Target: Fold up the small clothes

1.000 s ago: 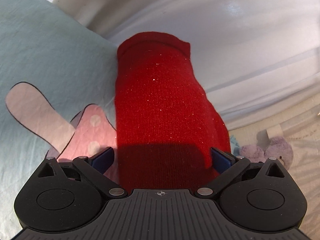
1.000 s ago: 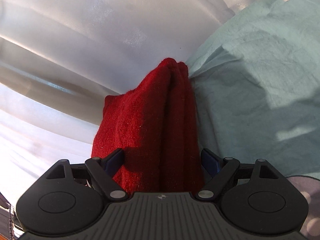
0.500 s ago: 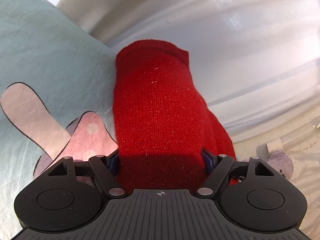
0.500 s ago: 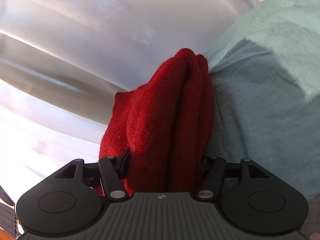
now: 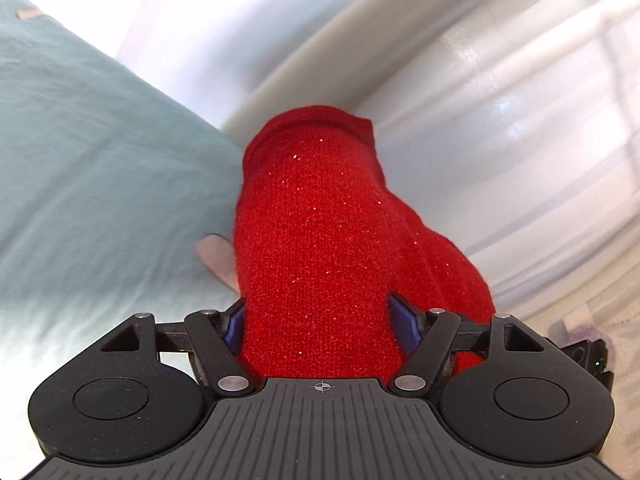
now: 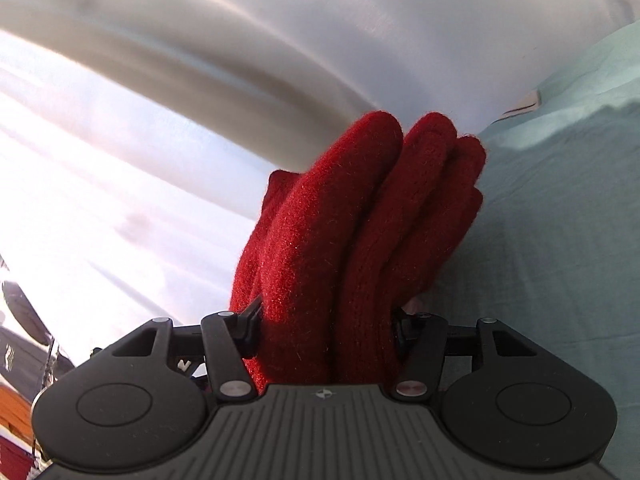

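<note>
Teal bedsheet (image 5: 92, 168), red glove (image 5: 320, 248) pinched in left tongs (image 5: 322, 322), right tongs (image 6: 326, 326)

The left gripper (image 5: 320, 322) is matte black plastic: a ribbed central plate bearing a small crosshair mark, two rounded lobes with circular recesses, and angled linkage arms pinned by silver screws. Its fingers (image 5: 406, 322) carry blue pads. The right gripper (image 6: 326, 326) has the same black ribbed body, lobes and silver screws, with dark fingers (image 6: 251, 330).
</note>
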Demonstrator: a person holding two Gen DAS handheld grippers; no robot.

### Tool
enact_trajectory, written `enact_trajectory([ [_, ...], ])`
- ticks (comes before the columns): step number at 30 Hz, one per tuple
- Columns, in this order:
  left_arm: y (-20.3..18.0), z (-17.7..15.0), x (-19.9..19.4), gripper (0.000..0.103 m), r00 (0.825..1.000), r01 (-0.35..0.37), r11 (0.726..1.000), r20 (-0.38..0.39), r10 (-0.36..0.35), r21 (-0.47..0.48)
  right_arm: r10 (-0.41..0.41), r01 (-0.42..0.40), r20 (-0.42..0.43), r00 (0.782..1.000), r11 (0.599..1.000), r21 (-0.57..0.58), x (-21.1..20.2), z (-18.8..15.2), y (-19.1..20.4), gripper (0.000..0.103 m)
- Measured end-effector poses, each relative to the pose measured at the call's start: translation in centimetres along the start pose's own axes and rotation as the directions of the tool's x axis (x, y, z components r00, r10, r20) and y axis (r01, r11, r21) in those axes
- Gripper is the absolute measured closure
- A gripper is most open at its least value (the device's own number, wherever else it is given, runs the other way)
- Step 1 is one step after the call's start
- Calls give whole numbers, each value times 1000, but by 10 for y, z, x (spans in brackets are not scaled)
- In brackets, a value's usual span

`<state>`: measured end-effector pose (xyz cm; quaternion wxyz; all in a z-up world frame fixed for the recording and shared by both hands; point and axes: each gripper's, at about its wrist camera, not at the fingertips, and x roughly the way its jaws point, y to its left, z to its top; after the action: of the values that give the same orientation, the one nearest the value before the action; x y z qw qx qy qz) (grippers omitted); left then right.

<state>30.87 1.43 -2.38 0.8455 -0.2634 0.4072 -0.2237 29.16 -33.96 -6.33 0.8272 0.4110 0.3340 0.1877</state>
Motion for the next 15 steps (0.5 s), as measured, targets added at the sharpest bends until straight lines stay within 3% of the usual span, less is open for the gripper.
enact_trajectory([
  [2, 17, -2, -12, 28, 996, -84, 996, -4, 83, -7, -36, 36, -44, 998, 999, -8, 19, -9, 8, 37],
  [3, 25, -3, -20, 28, 994, -112, 994, 1, 112, -13, -93, 92, -63, 994, 996, -16, 28, -14, 12, 32],
  [5, 38, -4, -42, 23, 994, -97, 995, 41, 99, -36, -261, 257, -56, 964, 964, -75, 36, -20, 23, 31],
  [6, 42, -2, -53, 18, 990, -116, 992, 72, 120, -48, -309, 304, -32, 951, 946, -115, 35, -23, 31, 30],
  [9, 45, 6, -79, 16, 962, -190, 980, 188, 199, -66, -402, 418, 116, 908, 884, -211, 20, -23, 63, 29],
  [12, 33, 15, -82, 9, 914, -255, 964, 304, 267, -79, -394, 462, 266, 880, 840, -284, 20, -22, 100, 30],
  [15, 17, 31, -54, 7, 896, -258, 956, 337, 290, -136, -338, 416, 281, 898, 859, -297, 47, -20, 125, 40],
])
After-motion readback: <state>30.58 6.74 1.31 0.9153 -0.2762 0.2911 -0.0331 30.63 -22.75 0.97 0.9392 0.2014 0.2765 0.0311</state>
